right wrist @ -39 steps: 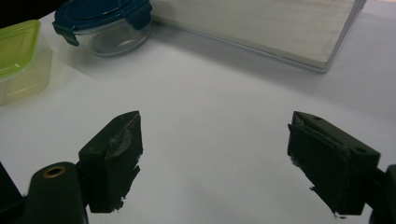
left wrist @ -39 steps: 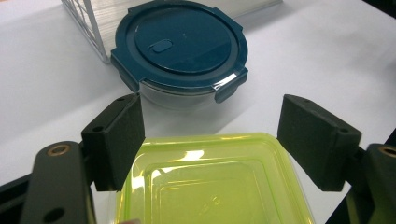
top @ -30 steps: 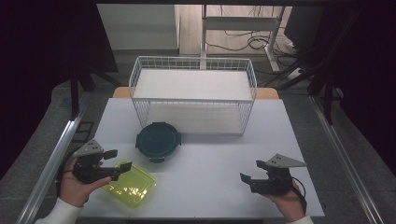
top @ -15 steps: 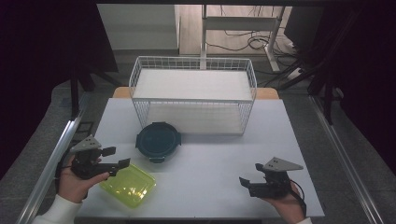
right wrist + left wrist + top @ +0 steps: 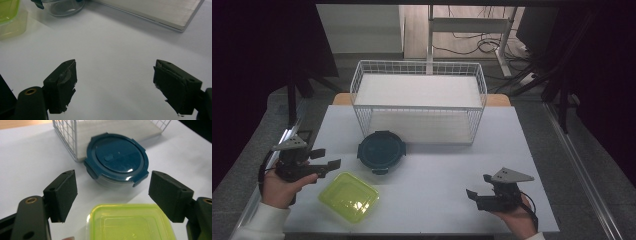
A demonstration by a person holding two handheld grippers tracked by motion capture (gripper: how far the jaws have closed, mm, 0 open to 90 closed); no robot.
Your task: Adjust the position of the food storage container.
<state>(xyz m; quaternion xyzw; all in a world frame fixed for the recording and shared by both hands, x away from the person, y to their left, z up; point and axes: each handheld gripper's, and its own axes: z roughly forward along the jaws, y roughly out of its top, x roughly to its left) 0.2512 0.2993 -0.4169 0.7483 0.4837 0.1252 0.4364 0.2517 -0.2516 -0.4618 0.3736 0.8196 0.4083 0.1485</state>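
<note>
A round glass container with a dark blue clip lid (image 5: 380, 151) (image 5: 117, 161) stands on the white table just in front of the wire basket. A square container with a yellow-green lid (image 5: 348, 196) (image 5: 130, 222) lies nearer, at the front left. My left gripper (image 5: 324, 158) (image 5: 112, 195) is open, held at the table's left edge, its jaws pointing at both containers and touching neither. My right gripper (image 5: 478, 186) (image 5: 115, 83) is open over bare table at the front right, holding nothing.
A white wire basket (image 5: 418, 67) with a white board inside stands at the back of the white table (image 5: 442, 165). In the right gripper view the board's corner (image 5: 160, 12) lies ahead. Chair legs and cables are on the floor beyond.
Both hands have drawn back toward the table's front edge. The left gripper has slid left, away from the green-lidded container. The containers have not moved.
</note>
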